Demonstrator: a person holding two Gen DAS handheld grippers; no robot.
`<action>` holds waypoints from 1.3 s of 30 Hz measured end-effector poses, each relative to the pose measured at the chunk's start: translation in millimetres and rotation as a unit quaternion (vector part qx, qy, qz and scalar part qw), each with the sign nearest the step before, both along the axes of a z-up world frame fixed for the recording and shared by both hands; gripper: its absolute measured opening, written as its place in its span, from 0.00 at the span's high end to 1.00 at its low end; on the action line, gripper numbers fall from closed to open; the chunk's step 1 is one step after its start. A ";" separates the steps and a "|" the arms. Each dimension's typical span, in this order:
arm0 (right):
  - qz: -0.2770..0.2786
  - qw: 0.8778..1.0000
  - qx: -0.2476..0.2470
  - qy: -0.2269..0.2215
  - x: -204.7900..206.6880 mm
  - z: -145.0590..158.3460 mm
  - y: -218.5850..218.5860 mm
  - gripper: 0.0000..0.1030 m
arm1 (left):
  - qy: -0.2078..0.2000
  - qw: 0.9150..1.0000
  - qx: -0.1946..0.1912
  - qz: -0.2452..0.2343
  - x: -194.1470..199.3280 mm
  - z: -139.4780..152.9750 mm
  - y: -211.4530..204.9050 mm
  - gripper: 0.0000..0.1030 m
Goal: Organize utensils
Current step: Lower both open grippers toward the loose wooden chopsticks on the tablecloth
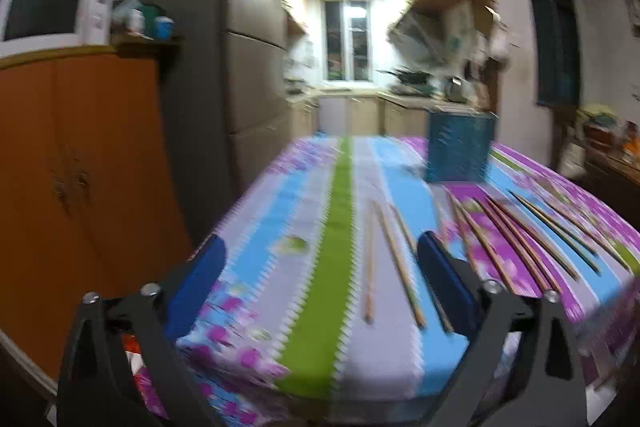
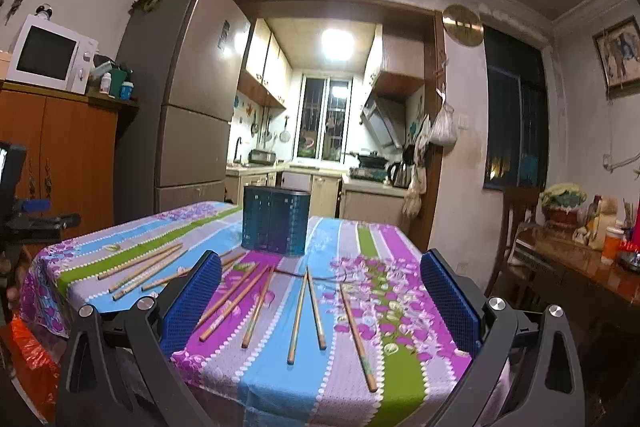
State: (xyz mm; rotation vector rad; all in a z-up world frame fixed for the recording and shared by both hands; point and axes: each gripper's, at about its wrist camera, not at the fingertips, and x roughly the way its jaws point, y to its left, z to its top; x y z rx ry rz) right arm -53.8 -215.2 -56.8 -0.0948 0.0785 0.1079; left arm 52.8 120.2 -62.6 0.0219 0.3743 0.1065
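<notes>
Several wooden chopsticks (image 2: pixel 316 307) lie loose on the striped floral tablecloth (image 2: pixel 400 291); they also show in the left wrist view (image 1: pixel 396 267), blurred. A dark blue perforated utensil holder (image 2: pixel 276 221) stands upright behind them; it also shows in the left wrist view (image 1: pixel 458 147). My left gripper (image 1: pixel 320 263) is open and empty, above the table's near end, left of most chopsticks. My right gripper (image 2: pixel 320 275) is open and empty, in front of the middle chopsticks.
An orange cabinet (image 1: pixel 80 167) with a white microwave (image 1: pixel 52 11) stands left of the table, beside a grey fridge (image 2: pixel 188 99). A wooden chair (image 2: pixel 516 227) and a cluttered side table (image 2: pixel 580 267) stand to the right. The kitchen lies beyond.
</notes>
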 end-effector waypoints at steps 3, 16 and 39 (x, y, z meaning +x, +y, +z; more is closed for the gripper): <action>0.003 1.000 0.002 0.017 9.8 -9.3 1.2 0.03 | 0.029 0.998 0.000 -0.049 -0.4 -22.0 -23.3 0.34; 0.027 0.997 -0.002 0.075 45.9 -32.1 10.7 0.19 | 0.096 0.990 -0.009 -0.103 23.0 -70.3 -37.4 0.83; 0.108 0.977 0.019 0.181 85.1 -78.0 43.0 0.68 | 0.084 0.991 -0.011 -0.102 41.9 -73.8 -35.7 0.84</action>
